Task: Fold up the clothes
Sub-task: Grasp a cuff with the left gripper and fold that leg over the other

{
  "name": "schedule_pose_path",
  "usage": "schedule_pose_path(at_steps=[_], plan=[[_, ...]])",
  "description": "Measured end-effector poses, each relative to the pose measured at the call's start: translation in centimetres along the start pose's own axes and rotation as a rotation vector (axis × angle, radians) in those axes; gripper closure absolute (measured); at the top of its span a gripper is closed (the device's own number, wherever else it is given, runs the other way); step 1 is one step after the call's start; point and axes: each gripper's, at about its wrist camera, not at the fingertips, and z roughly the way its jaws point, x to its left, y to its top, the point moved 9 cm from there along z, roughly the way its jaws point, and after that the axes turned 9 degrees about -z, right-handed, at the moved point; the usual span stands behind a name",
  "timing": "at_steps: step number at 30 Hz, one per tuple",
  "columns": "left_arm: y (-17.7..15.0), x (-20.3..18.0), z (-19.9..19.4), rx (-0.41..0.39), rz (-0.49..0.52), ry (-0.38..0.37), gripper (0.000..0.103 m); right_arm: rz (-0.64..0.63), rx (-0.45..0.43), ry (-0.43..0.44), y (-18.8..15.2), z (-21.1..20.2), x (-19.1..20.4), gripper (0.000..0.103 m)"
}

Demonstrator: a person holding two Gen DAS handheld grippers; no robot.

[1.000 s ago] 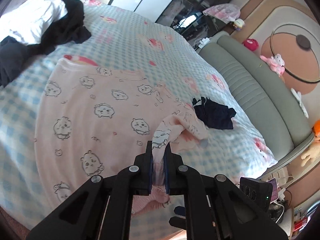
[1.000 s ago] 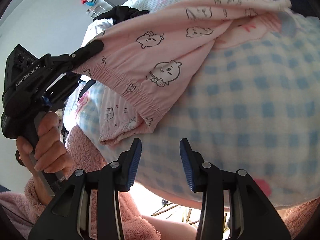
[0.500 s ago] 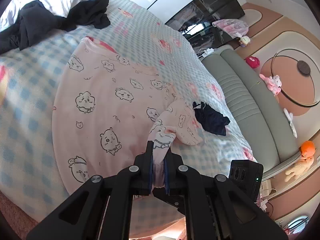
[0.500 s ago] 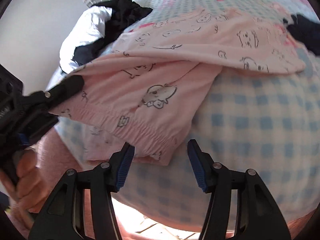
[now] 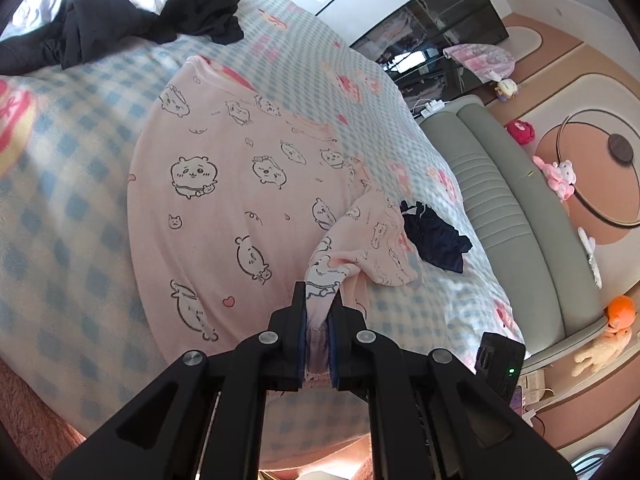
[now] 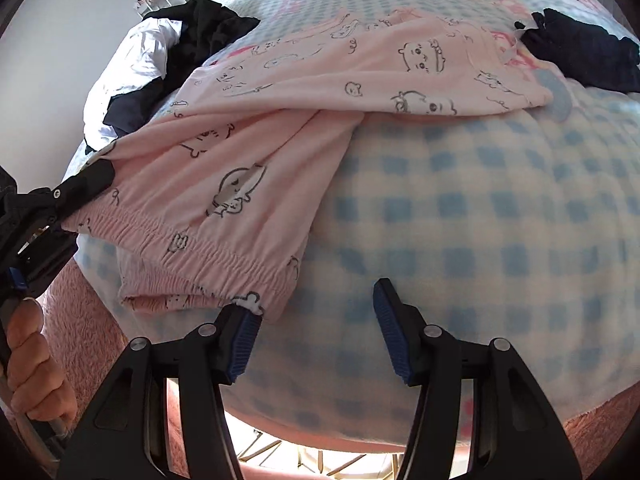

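Pink pajama pants (image 5: 224, 200) spread flat on the bed (image 5: 68, 184), printed with cartoon animals, long axis running from the elastic waistband (image 6: 192, 248) at the near bed edge toward 12 o'clock in the left wrist view, up to a far hem near the clothes pile. One fold of pink cloth bunched and lifted at 3 o'clock of the main panel, rising from the bed into the left gripper (image 5: 318, 320).

Left gripper fingers (image 5: 298, 312) pressed nearly together, pinching that gathered waistband cloth, pointing moderately downward across the bed. In the right wrist view, seen at 9 o'clock clamped on the waistband's left end, with a hand (image 6: 36, 376) wrapped round its handle at 8 o'clock.

Right gripper (image 6: 316, 328) tilted steeply down over the near bed edge, fingers (image 6: 240, 340) spread wide, nothing between them but checked blanket; left fingertip touching or just short of the waistband's right corner, cannot tell which.

Open checked blanket from 1 to 4 o'clock of the right gripper, free of clothing. Dark blue garment (image 5: 434, 240) just beside the lifted fold at 3 o'clock in the left view. Pile of black and white clothes (image 5: 132, 8) well apart at 11 o'clock. Grey-green padded headboard (image 5: 516, 216) bordering the bed at 3 o'clock. Pink fuzzy cloth (image 6: 88, 320) below the near edge.
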Motion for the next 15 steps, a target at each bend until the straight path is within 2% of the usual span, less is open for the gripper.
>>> schedule_pose_path(at_steps=[5,8,10,13,15], plan=[[0.5,-0.4,-2.2,-0.040,0.012,-0.015,0.095,-0.053,-0.045,-0.046,0.8,-1.7,0.4,0.047],[0.7,0.3,-3.7,-0.069,0.009,0.001,0.095,-0.053,-0.030,-0.055,0.6,-1.4,0.2,0.046],[0.0,1.7,-2.8,-0.024,-0.003,0.019,0.095,-0.034,-0.013,-0.017,0.2,-0.9,0.4,0.046],[-1.7,5.7,-0.4,0.058,-0.083,0.082,0.095,-0.015,0.009,0.025,-0.3,-0.3,0.4,0.046],[-2.7,7.5,0.2,0.074,-0.116,0.114,0.095,-0.001,0.010,0.107,-0.4,-0.6,0.9,0.046]])
